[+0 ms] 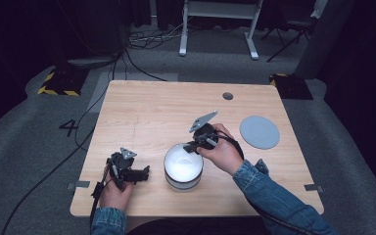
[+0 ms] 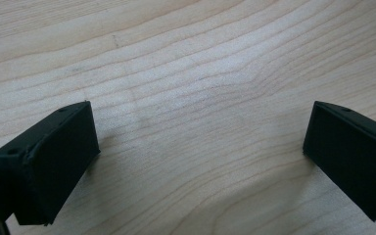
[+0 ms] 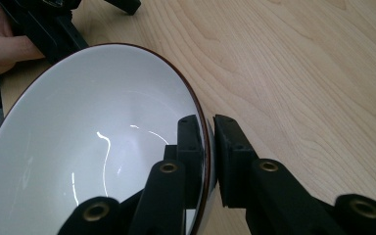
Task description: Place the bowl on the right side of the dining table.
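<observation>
**Rim pinch on a glazed bowl**

The right gripper (image 3: 208, 161) has its 2 black jaws clamped on the rim of the white bowl (image 3: 103, 142), 1 jaw inside against the glossy inner wall and the other outside, with the thin dark-edged lip sandwiched between the pads. From the high view the same right gripper (image 1: 196, 145) meets the bowl (image 1: 183, 166) at its far right edge, the person's right hand (image 1: 223, 152) wrapped round the tool.

The bowl stands upright near the front middle of the wooden table (image 1: 142, 105). It looks like glazed ceramic: stiff, fairly heavy for a 1-point hold, slick under rubber pads and likely to chip or crack if dropped. A rim grip is the only purchase on so wide a vessel, yet the weight hangs off to 1 side, so it will probably want to tilt; a slow, low lift seems wise.

The left gripper (image 1: 136, 174) rests on the table left of the bowl, its jaws spread wide over bare wood. A grey round disc (image 1: 259, 132) lies well apart to the right.
</observation>
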